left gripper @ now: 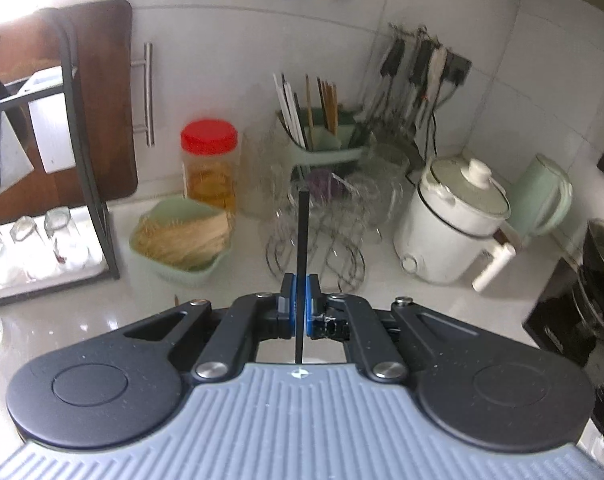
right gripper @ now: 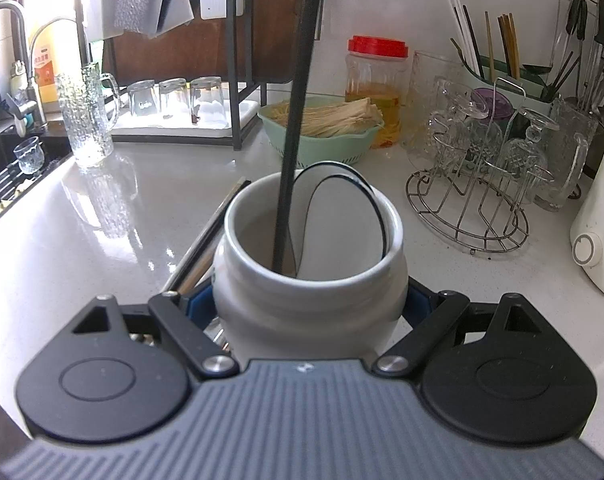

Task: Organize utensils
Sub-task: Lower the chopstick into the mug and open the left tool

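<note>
My left gripper (left gripper: 300,282) is shut on a thin black chopstick (left gripper: 302,236), which stands up between the blue pads (left gripper: 287,304). In the right wrist view, my right gripper (right gripper: 308,300) is shut around the belly of a white ceramic jar (right gripper: 310,320) on the counter. A long black chopstick (right gripper: 291,120) leans in the jar, and its upper end leaves the top of the frame. A white spoon with a black rim (right gripper: 342,216) also stands inside. Metal utensils (right gripper: 205,240) lie on the counter just left of the jar.
A green strainer bowl of dry noodles (right gripper: 322,136), a red-lidded jar (right gripper: 376,88) and a wire rack with glasses (right gripper: 474,184) stand behind. A green caddy of chopsticks (left gripper: 322,136) sits at the back. A white cooker (left gripper: 450,224) is at right, a black dish rack (right gripper: 233,60) at left.
</note>
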Demonstrator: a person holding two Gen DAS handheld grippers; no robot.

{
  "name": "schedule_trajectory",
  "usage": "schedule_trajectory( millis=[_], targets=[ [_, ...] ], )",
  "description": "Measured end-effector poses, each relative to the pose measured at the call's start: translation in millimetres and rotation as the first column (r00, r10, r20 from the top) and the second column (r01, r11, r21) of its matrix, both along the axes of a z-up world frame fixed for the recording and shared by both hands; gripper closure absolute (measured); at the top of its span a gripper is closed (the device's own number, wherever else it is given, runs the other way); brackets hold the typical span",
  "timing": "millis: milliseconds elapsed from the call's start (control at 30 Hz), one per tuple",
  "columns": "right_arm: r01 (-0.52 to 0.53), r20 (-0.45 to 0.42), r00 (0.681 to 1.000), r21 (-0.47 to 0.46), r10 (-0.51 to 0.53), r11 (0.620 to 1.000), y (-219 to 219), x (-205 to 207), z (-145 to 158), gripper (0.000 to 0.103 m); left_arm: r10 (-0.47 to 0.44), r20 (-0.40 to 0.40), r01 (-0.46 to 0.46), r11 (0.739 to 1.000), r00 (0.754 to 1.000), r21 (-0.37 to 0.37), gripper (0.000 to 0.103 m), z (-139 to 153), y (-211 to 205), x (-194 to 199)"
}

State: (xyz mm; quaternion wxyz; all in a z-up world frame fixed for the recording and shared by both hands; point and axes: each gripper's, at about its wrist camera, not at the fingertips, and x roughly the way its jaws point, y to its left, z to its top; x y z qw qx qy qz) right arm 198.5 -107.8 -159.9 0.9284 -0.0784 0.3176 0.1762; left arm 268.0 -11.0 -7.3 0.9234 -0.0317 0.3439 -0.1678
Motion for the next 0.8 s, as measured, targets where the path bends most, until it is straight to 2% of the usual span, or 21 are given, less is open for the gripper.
schedule_trajectory(
  millis=[133,267,500,800],
  targets=[
    [0.001,0.002,1.0,0.002,-0.001,1.0,-0.5,-0.3,-0.2,0.012,-0.044,-0.056,0.046,0.998,0.997,0.036,0.098,1.5,-4.6,-5.3],
    [0.001,0.003,1.0,0.002,-0.001,1.0,-0.7,-0.4,-0.3,0.011,-0.079,-0.123,0.084,0.996,0.989,0.036,0.098,1.4,-6.5,-6.0],
    [0.001,0.002,1.0,0.001,-0.001,1.0,-0.5,-0.7,-0.4,0.012,-0.114,-0.241,0.127,0.991,0.964,0.04,0.098,-11.0,-10.8,0.6],
    [0.003,0.007,1.0,0.002,-0.003,1.0,-0.8,-0.5,-0.5,0.011,-0.131,-0.301,0.152,0.987,0.944,0.047,0.098,-16.9,-15.1,11.1]
  ],
)
